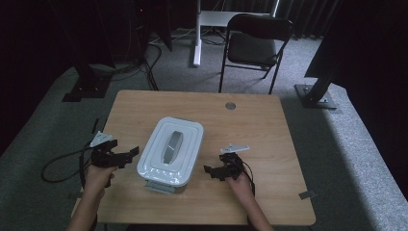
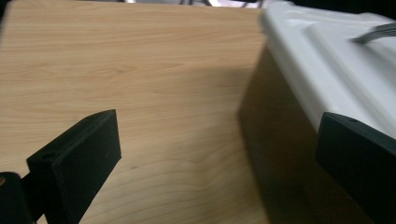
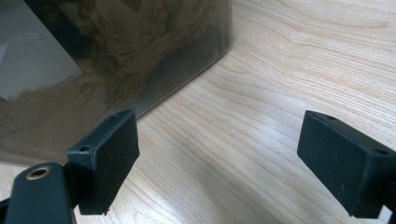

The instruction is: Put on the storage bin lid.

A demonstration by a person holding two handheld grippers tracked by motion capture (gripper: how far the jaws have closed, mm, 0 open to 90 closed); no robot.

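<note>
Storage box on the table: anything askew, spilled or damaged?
Nothing stands out. The storage box sits flat on the table, turned slightly off the table's edges, white lid seated and handle down. Left gripper and right gripper flank it, fingers open, not touching. No spill shows.

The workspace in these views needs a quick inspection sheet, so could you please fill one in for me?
Surface: wooden table, bare apart from a round grey disc near the far edge.
Job's things: lidded box with white lid and grey handle, lid on; see-through wall shows brownish contents.
Clutter: nothing seen.
Grippers: left gripper and right gripper flank the box, jaws open, holding nothing.
Cables: black cable loops off the table's left side.
Surroundings: grey carpet, folding chair, dark stands.
</note>
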